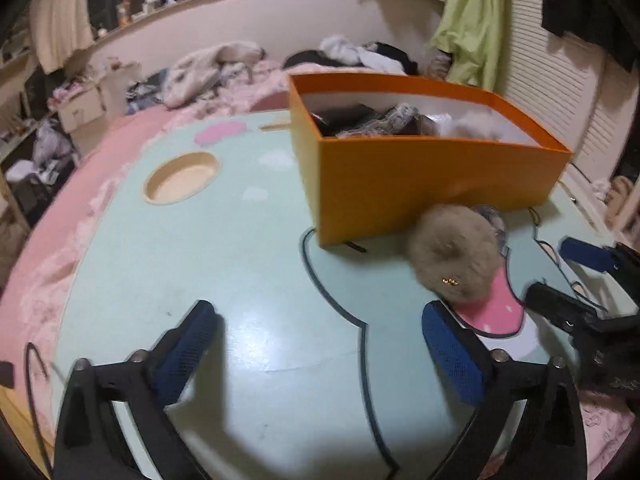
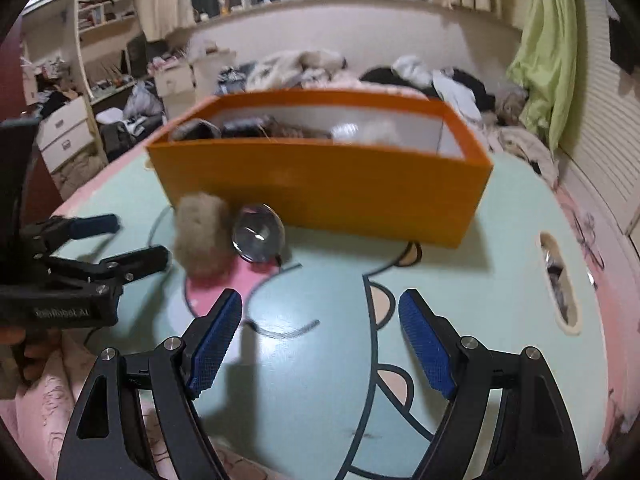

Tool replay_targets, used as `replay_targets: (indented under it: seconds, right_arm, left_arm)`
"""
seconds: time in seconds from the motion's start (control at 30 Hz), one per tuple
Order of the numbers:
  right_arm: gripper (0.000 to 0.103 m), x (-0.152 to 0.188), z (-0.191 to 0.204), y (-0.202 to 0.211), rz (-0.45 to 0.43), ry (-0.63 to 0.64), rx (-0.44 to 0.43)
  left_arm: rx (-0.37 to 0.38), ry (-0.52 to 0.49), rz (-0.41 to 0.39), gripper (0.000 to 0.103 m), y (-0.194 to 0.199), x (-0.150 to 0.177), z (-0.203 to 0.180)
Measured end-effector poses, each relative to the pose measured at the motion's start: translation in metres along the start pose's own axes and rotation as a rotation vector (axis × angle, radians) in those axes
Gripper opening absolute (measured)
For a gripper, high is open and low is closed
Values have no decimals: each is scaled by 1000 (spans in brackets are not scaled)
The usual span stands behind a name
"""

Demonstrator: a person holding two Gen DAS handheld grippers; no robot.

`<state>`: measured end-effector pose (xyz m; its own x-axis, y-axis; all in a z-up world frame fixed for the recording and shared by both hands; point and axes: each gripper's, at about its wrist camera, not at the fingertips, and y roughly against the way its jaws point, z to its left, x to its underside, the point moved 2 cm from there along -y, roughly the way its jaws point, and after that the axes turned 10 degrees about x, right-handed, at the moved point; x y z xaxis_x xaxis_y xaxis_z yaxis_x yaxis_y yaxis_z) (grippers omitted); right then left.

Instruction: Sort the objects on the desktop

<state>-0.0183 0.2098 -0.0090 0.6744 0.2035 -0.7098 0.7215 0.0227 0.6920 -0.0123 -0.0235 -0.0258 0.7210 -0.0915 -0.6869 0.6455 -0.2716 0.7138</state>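
Note:
A fluffy brown pom-pom (image 1: 452, 256) (image 2: 202, 236) lies on the mint-green cartoon table (image 1: 240, 260), just in front of an orange box (image 1: 420, 176) (image 2: 320, 184) holding several items. A clear round glass piece (image 2: 258, 234) (image 1: 490, 216) rests beside the pom-pom, against the box. My left gripper (image 1: 320, 340) (image 2: 140, 238) is open and empty; its right finger is close to the pom-pom. My right gripper (image 2: 320, 340) (image 1: 548, 270) hangs open over bare table, nothing between its blue pads, with the pom-pom ahead to its left.
A round recess (image 1: 182, 176) is sunk into the table's far left, and a slot (image 2: 558, 280) at its right edge. Pink bedding surrounds the table. Behind it lie piled clothes (image 2: 420, 68), and a green cloth (image 2: 548, 52) hangs by a louvred door.

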Motion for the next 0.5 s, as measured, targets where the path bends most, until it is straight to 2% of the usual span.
replay_targets:
  seconds: [0.1, 0.5]
  right_arm:
    - [82, 1, 2, -1, 0, 22, 30]
    - [84, 1, -2, -1, -2, 25, 24]
  left_arm:
    - [5, -12, 0, 103, 0, 1, -2]
    - [5, -12, -4, 103, 2, 3, -1]
